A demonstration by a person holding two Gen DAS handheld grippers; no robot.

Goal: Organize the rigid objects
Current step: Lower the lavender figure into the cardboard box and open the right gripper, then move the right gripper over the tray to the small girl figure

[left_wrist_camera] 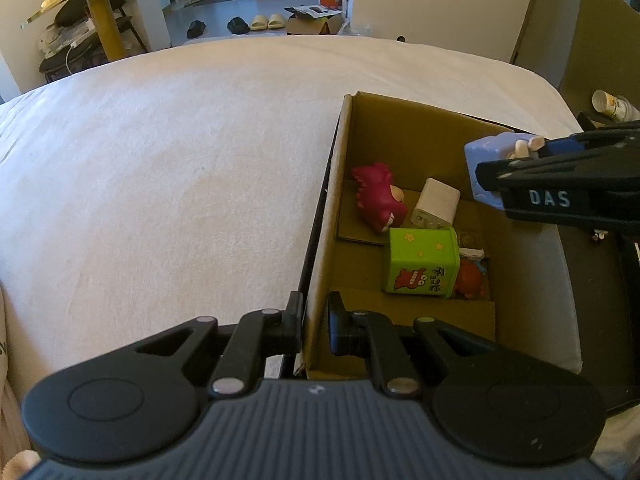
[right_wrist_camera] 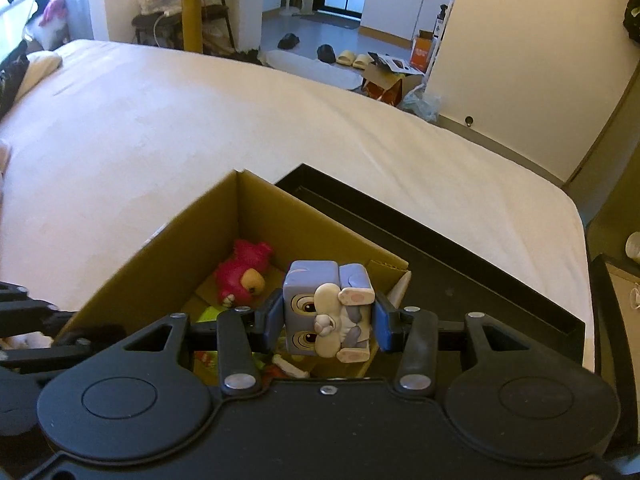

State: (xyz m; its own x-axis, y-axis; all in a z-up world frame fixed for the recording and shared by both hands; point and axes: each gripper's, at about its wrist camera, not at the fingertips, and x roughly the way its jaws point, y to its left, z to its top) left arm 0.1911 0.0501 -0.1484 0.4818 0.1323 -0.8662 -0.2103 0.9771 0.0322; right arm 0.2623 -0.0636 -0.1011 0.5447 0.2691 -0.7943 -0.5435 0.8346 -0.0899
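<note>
Above the cardboard box [right_wrist_camera: 280, 216] on the bed [left_wrist_camera: 160, 160], our right claw [right_wrist_camera: 326, 318] grips the blue cube toy [right_wrist_camera: 320, 312] firmly by its two sides. Our left claw [left_wrist_camera: 314, 320] is closed on the near wall of the box and holds it steady. We should lower the toy into the free corner, beside the pink figure [left_wrist_camera: 380, 200] and the green tin [left_wrist_camera: 420, 264], and release it only when it is low.

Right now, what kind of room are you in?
Probably a bedroom in someone's home. A big white bed fills the view, slippers lie on the floor by the doorway, and a cardboard box of toys sits on the bed.
</note>
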